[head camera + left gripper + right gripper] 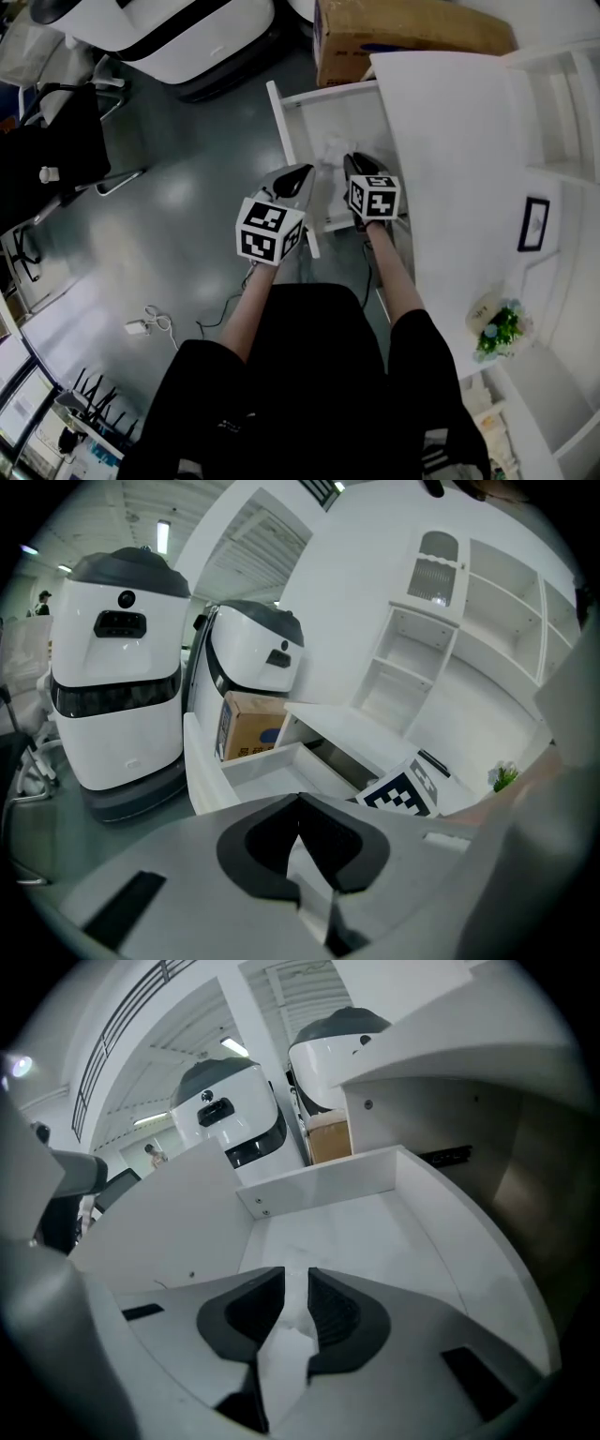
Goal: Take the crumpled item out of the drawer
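Observation:
The white drawer (286,141) stands pulled out from under the desk top (459,141). A crumpled white item (335,153) lies on the drawer floor. My right gripper (356,161) reaches into the drawer just behind it. In the right gripper view its jaws (295,1274) stand a narrow gap apart, and the crumpled item (281,1358) shows in that gap; the pads do not visibly press on it. My left gripper (302,173) hovers over the drawer's outer panel, to the left of the item. Its tips (299,801) meet with nothing between them.
A cardboard box (394,33) sits on the floor beyond the drawer, next to a large white machine (187,33). On the desk are a black picture frame (536,223) and a small plant (502,328). A black chair (56,141) and a cable with adapter (141,326) are at left.

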`<state>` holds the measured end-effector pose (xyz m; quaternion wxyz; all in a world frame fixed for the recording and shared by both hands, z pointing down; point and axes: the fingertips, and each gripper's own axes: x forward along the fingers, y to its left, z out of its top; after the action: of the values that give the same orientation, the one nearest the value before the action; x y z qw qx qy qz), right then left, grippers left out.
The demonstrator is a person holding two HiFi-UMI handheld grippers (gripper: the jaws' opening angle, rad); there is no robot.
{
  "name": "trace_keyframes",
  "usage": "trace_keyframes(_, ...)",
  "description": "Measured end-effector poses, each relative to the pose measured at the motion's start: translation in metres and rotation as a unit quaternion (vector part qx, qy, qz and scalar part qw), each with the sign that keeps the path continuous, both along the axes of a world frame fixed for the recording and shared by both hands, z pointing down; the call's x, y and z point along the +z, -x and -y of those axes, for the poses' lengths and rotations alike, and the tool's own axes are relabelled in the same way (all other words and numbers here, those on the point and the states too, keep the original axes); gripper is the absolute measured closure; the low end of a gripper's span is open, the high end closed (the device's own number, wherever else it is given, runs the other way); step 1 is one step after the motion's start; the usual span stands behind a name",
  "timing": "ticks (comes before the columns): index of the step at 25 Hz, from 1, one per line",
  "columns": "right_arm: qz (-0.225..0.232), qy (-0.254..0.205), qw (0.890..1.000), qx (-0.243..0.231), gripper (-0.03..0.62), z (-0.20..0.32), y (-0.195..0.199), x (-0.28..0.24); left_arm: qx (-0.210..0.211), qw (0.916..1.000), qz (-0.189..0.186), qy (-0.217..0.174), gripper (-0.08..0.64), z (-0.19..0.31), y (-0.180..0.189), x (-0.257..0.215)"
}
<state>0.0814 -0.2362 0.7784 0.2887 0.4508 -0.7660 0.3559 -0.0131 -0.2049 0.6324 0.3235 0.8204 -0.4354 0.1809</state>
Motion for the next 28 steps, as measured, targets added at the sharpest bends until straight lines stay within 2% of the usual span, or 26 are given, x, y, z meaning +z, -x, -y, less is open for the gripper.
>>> trace_keyframes(6, -0.017, 0.016, 1.0, 0.015, 0.435, 0.004, 0.0, 0.024, 0.004, 1.0, -0.002, 0.003, 0.563, 0.002, -0.002, 0.006)
trace_keyframes(10, -0.004, 0.041, 0.998, 0.044, 0.388, 0.008, 0.001, 0.038, 0.006, 1.0, -0.002, 0.003, 0.561, 0.005, -0.001, 0.008)
trace_keyframes(20, 0.002, 0.075, 0.995, 0.067, 0.399, 0.018, 0.009, 0.049, 0.008, 0.9999, -0.007, 0.009, 0.563, 0.008, 0.003, 0.012)
trace_keyframes(25, 0.004, 0.087, 0.994, 0.069, 0.443, 0.018, 0.013, 0.053, 0.018, 0.9998, -0.007, 0.011, 0.563, 0.009, 0.002, 0.013)
trace_keyframes(28, 0.0, 0.086, 0.995, 0.054, 0.482, 0.018, 0.017, 0.05, 0.023, 0.9996, -0.005, 0.012, 0.563, 0.008, 0.001, 0.014)
